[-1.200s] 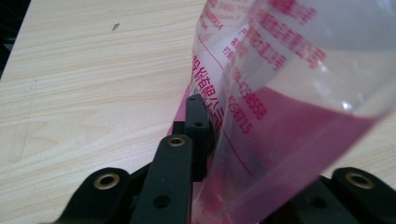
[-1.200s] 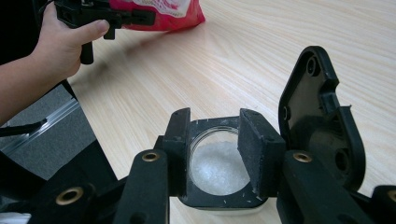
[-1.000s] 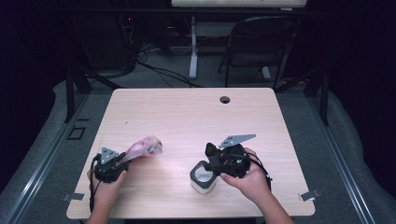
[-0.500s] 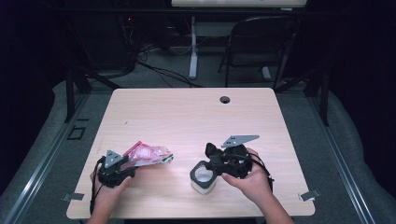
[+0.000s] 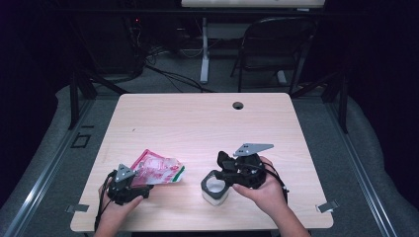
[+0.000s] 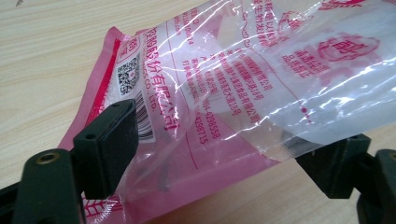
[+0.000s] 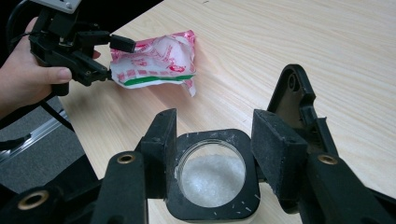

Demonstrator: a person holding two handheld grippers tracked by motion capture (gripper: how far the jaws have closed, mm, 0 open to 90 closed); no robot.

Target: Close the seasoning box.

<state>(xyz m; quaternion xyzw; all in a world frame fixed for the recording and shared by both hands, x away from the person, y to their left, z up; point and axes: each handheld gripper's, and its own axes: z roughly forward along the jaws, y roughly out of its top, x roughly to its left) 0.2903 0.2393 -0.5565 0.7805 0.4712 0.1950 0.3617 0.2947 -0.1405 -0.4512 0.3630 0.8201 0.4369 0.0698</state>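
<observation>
In the lower left of the high view the left gripper (image 5: 129, 180) clamps the pink plastic bag (image 5: 159, 169) on the table (image 5: 207, 123); lower centre, the right gripper (image 5: 221, 174) is clamped on the open jar (image 5: 215, 189) of white crystals

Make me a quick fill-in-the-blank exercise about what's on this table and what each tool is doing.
1. The left tool has its jaws around a crinkled plastic ____ printed in pink.
2. The jar between the right tool's jaws contains ____ granules.
3. The pouch lies to the ____ of the jar in the high view.
4. Everything rests on a light ____ table.

Missing words: pouch; white; left; wooden
</observation>
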